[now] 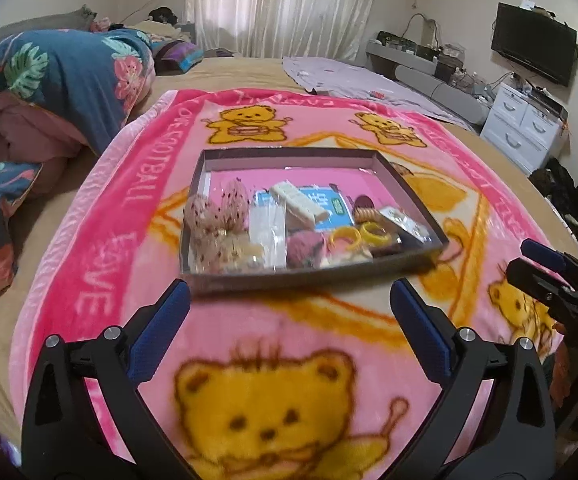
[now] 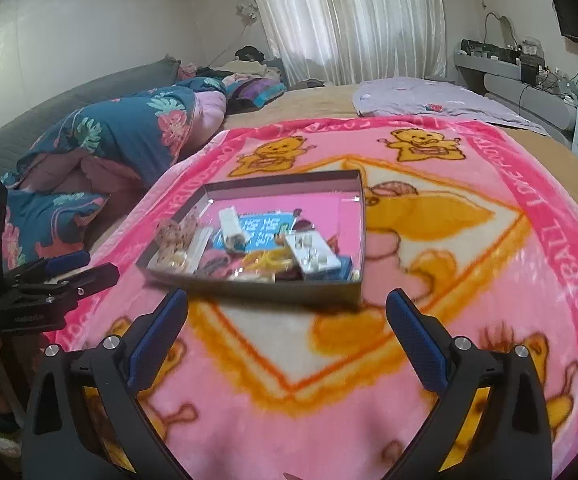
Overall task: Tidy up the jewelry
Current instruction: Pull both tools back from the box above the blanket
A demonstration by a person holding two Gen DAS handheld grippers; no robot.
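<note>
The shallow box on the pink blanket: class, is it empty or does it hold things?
It holds things. The shallow box contains yellow rings, a blue card and other small items crowded toward its near side.

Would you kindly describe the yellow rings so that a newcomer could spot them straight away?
On the pink bear blanket lies a shallow dark tray of jewelry. Look toward its near right part, beside the blue card: the yellow rings are two plain bright yellow hoops side by side, the only solid yellow pieces in the tray.
</note>
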